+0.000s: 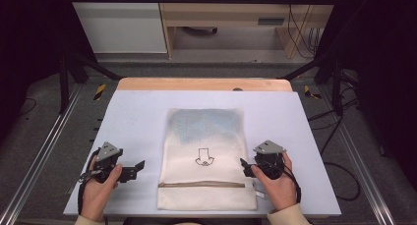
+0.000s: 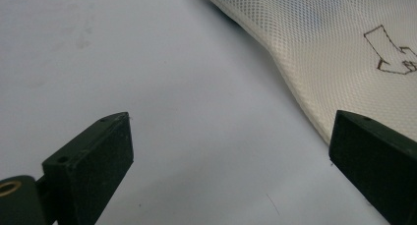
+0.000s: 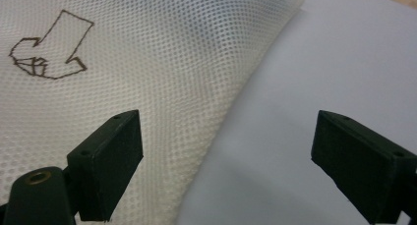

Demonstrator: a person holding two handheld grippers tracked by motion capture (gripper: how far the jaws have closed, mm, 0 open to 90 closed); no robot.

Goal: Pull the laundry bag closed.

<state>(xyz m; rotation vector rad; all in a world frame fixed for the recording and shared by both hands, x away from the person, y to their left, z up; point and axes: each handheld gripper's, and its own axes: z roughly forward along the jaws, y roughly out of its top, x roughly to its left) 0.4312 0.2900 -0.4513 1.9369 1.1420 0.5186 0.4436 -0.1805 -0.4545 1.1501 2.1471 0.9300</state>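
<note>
Pale table (image 1: pixel 137 112) | mesh bag (image 1: pixel 206 136), drawn arrow (image 1: pixel 203 157), no readable writing | left tool (image 1: pixel 139 167), right tool (image 1: pixel 244 167) spread, empty.

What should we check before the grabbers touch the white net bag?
1. Left gripper jaws open, nothing between them: ok.
2. Right gripper jaws open, not pinching anything: ok.
3. Mesh bag lies flat on the table: ok.
4. Zipper near the person's edge looks closed: ok.
5. What the bluish shape inside the bag is: cannot tell.
6. Both grippers sit beside the bag's edges: ok.
</note>
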